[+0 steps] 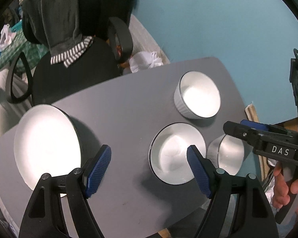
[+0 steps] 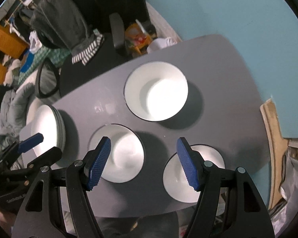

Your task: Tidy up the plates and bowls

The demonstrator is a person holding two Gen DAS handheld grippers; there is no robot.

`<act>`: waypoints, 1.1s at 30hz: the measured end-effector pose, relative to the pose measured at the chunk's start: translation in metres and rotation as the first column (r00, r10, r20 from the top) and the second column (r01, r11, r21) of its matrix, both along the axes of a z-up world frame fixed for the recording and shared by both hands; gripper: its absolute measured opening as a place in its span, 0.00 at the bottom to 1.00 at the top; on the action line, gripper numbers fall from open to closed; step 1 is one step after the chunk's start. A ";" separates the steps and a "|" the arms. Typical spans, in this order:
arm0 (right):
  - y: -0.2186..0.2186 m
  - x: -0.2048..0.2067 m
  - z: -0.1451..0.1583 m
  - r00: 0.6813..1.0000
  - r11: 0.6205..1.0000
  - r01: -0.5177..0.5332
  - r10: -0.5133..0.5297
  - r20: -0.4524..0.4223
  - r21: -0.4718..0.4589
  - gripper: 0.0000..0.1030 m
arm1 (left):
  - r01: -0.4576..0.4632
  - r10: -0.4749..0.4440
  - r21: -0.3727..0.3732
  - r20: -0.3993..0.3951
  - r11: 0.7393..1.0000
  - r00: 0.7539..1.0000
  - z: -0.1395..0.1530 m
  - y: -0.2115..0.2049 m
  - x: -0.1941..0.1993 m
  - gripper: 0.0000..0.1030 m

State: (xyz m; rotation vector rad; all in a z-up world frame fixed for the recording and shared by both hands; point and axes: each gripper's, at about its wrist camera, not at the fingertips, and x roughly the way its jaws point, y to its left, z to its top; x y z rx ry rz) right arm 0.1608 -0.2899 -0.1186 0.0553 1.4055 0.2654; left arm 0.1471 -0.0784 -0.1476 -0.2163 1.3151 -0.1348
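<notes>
Both my jaws gape wide, empty; I'd drop my right gripper (image 2: 144,163) squarely over the bowl (image 2: 192,173) rim at five o'clock

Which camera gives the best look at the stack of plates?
The right wrist view: the stack of plates shows its layered rims side-on, so you can tell several are piled. The left wrist view shows it larger, but mostly the glaring top face and one dark rim, partly behind the left tongs.
</notes>
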 end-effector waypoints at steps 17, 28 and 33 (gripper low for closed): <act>0.016 0.011 -0.069 0.980 0.986 -0.165 0.163 -0.111 -0.014 0.66 | -0.041 0.044 0.021 -0.134 0.999 0.990 -0.066 -0.012 0.007 0.77; 0.013 0.015 -0.088 0.970 0.980 -0.196 0.190 -0.152 -0.025 0.65 | -0.070 0.073 0.020 -0.194 0.997 0.978 -0.091 -0.019 0.015 0.77; 0.011 0.017 -0.092 0.970 0.979 -0.200 0.193 -0.150 -0.039 0.62 | -0.080 0.083 0.022 -0.213 0.997 0.974 -0.099 -0.022 0.014 0.76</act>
